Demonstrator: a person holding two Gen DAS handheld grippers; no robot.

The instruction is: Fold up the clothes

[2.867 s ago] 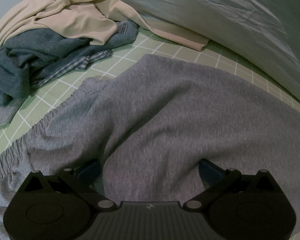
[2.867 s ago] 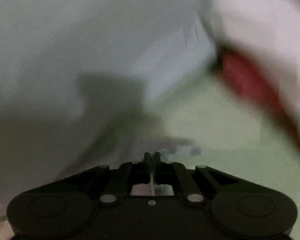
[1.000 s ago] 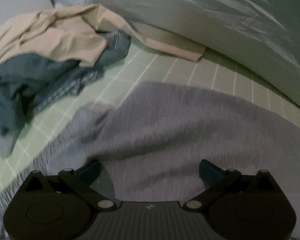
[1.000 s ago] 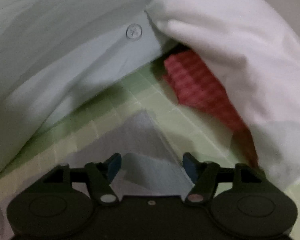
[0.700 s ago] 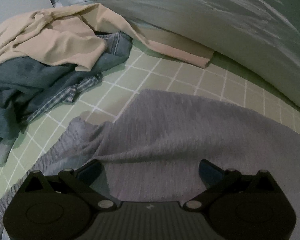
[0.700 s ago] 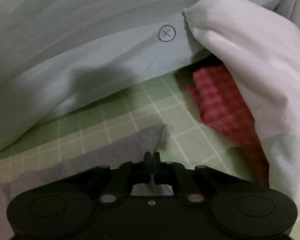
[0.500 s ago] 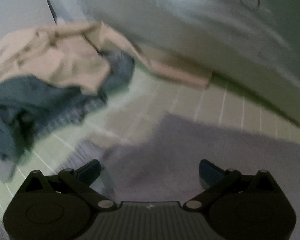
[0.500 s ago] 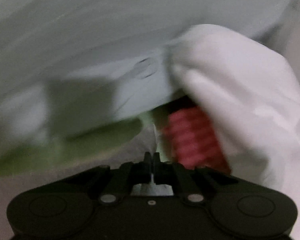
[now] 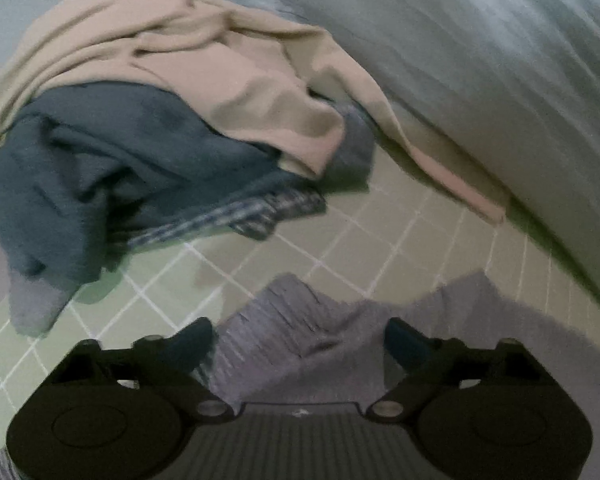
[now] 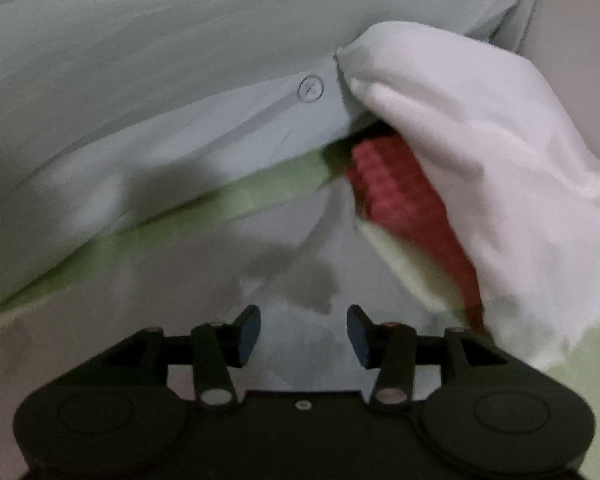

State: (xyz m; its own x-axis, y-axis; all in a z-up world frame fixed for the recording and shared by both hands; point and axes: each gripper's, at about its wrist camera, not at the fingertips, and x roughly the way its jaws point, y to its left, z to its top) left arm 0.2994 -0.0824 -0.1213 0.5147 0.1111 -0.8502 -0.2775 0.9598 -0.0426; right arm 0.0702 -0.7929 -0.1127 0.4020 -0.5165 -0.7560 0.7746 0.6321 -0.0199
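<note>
left gripper (image 9: pixel 298 338) jaws wide, nothing held; grey garment (image 9: pixel 339 344) bunched between and under them on green checked bed sheet (image 9: pixel 379 240). ahead-left of jaws: clothes pile, beige top (image 9: pixel 188 60) over dark blue garment (image 9: pixel 84 168). ahead-right: pale duvet (image 9: pixel 479 60). right gripper (image 10: pixel 303 332) jaws parted, empty, grey garment (image 10: pixel 292 264) beneath and ahead. beyond, right of jaws: red cloth (image 10: pixel 403 200) under white pillow (image 10: pixel 479 168); duvet (image 10: pixel 160 92) ahead-left.
</note>
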